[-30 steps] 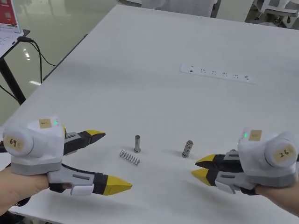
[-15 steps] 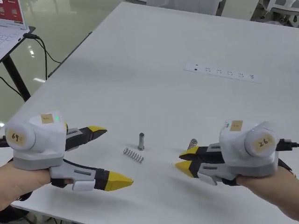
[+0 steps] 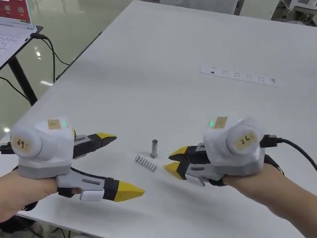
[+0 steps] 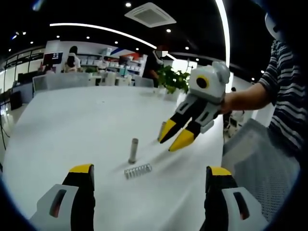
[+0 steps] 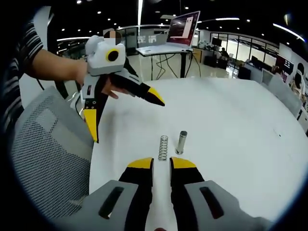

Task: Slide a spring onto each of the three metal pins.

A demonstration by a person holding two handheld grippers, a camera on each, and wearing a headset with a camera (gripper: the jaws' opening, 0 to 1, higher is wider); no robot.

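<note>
A bare metal pin stands upright on the white table. A loose spring lies flat just in front of it. My left gripper is wide open, left of both, holding nothing. My right gripper points at them from the right, its tips a short way from the spring. Its jaws are nearly together, with a thin slit and nothing between them. The right gripper view has the spring and pin just beyond my right gripper. The left gripper view shows pin, spring and right gripper.
A white power strip lies farther back on the table. A laptop sits on a side stand at the far left, with a cable hanging by the table's left edge. A grey mesh chair is close to the table's near edge.
My right gripper has moved left towards the pin and spring. It now covers the second pin, with a spring on it, that showed earlier. The left gripper has hardly moved.
</note>
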